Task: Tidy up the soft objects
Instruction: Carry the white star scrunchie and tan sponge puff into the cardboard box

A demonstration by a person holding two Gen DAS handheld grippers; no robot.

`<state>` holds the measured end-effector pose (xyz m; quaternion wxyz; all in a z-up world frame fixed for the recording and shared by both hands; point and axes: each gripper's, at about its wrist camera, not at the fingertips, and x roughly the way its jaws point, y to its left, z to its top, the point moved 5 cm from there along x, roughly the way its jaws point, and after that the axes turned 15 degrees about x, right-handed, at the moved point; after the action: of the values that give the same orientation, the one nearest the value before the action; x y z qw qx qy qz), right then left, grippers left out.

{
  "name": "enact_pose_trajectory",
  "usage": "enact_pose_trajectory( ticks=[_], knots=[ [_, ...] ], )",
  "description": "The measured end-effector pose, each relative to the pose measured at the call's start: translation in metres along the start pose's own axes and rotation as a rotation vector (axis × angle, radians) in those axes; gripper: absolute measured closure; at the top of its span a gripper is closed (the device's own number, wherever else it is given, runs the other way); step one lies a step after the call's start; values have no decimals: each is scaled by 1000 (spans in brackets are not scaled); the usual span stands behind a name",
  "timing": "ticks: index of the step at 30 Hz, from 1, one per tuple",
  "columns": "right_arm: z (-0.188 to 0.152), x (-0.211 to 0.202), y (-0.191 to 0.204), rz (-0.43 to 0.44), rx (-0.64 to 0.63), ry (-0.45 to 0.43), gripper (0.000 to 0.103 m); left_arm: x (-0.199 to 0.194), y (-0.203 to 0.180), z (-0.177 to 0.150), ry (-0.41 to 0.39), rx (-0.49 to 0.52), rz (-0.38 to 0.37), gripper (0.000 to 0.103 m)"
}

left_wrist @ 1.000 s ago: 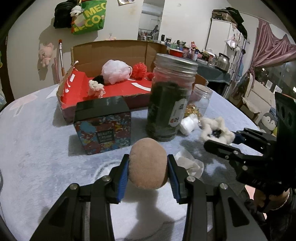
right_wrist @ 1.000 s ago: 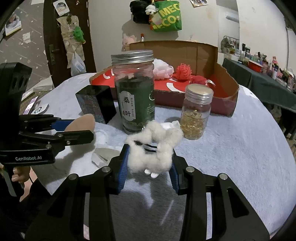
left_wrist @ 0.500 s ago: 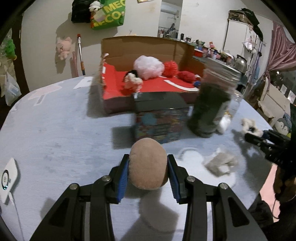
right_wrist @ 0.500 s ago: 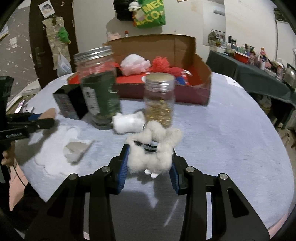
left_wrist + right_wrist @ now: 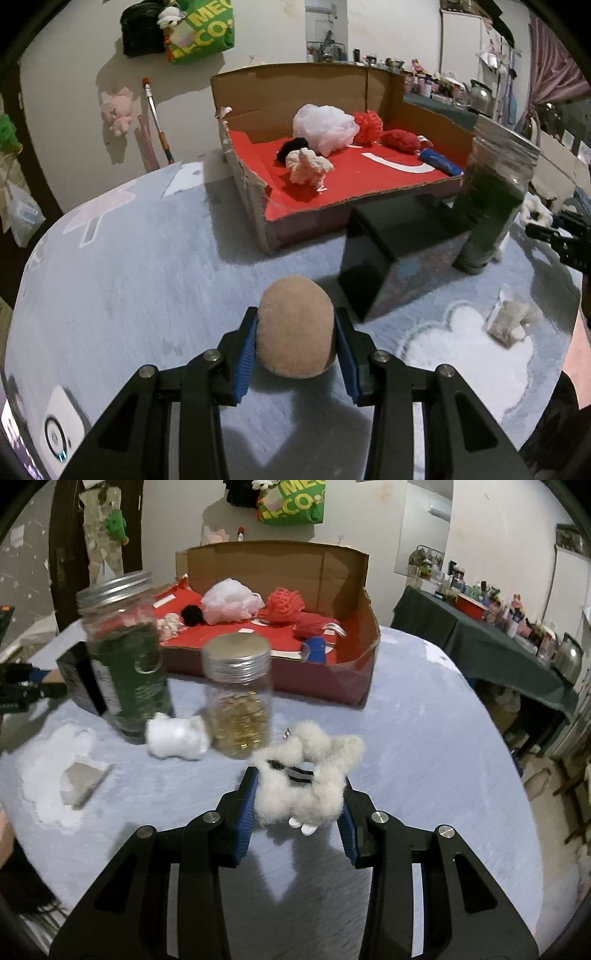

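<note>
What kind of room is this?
Probably a lived-in home: a round table under a fuzzy cloth, a side counter crowded with bottles, a kettle, and a plush toy on the wall.

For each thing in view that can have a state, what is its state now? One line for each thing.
left gripper: shut on the tan puff.
right gripper: shut on the white fluffy scrunchie.
cardboard box: open, soft things inside.
tall dark jar: upright, lid on.
small gold jar: upright, lid on.
black box: closed, on the table.
white plush: lying loose on the table.
</note>
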<state>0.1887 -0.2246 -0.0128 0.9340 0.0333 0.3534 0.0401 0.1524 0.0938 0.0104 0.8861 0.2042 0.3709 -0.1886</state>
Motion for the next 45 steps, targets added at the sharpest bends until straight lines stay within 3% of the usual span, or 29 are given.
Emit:
enact_pose_trajectory(
  ticks=[9, 28, 36, 45],
  knots=[
    [17, 14, -6, -76, -108, 3, 66, 10, 12, 21, -14, 67, -35, 61],
    [78, 22, 10, -89, -242, -47, 65, -2, 17, 86, -62, 181, -17, 61],
    [117, 37, 25, -22, -247, -27, 65, 19, 6, 135, -62, 149, -117, 61],
    [152, 90, 63, 201, -210, 153, 65, 73, -10, 174, 33, 119, -225, 59]
  ],
)
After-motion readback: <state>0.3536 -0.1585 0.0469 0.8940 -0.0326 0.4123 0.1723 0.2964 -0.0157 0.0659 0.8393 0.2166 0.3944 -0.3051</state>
